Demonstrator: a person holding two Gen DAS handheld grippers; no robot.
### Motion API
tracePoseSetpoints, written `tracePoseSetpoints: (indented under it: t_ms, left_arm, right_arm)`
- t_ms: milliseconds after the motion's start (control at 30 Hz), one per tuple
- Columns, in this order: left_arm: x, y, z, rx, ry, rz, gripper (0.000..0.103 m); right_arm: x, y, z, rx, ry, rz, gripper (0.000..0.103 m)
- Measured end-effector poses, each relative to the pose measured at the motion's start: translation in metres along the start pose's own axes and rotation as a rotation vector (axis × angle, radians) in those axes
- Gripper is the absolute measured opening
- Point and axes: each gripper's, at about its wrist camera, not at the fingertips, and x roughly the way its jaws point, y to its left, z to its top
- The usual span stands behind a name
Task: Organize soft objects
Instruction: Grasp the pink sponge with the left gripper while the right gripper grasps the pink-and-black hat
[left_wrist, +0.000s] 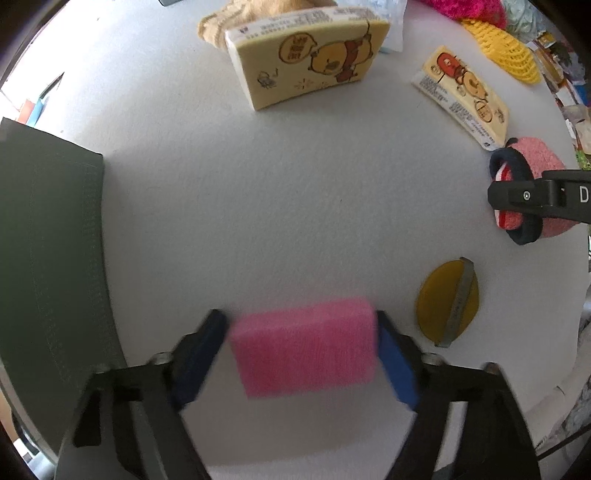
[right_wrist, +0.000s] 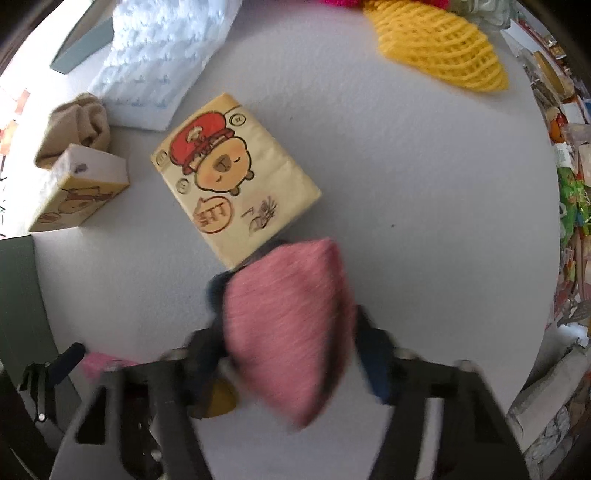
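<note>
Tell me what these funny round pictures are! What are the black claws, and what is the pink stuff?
No robot here: a person holds a two-finger grabber in each hand. A small camera sits on each grabber and looks along its fingers, so both pictures look round and bent.

In the left grabber's picture, the left gripper is closed on a pink sponge. At the right edge you see the other grabber from the side.

In the right grabber's picture, the right gripper pinches a pink sock with a dark cuff.

On the white table lie two yellow tissue packs with cartoon animals, one standing and one flat, a yellow round pad, a yellow foam net, a tan cloth and a white bag. A green mat lies at the left.
</note>
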Motion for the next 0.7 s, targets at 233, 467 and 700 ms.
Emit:
tracePoseSetpoints:
  t_ms: [233, 467, 700]
  left_arm:
    - [-0.004, 0.011, -0.017, 0.014, 0.032, -0.01, 0.072]
    - [-0.02, 0.013, -0.038, 0.071, 0.022, -0.009, 0.072]
    - [-0.039, 0.013, -0.054, 0.134, 0.004, -0.039, 0.072]
  right_arm:
    - [-0.014, -0.007, -0.023, 0.02, 0.015, 0.062, 0.036]
    - [-0.019, -0.028, -0.068, 0.073, 0.053, 0.098, 0.036]
    - [-0.023, -0.041, -0.131, 0.111, 0.072, 0.071, 0.036]
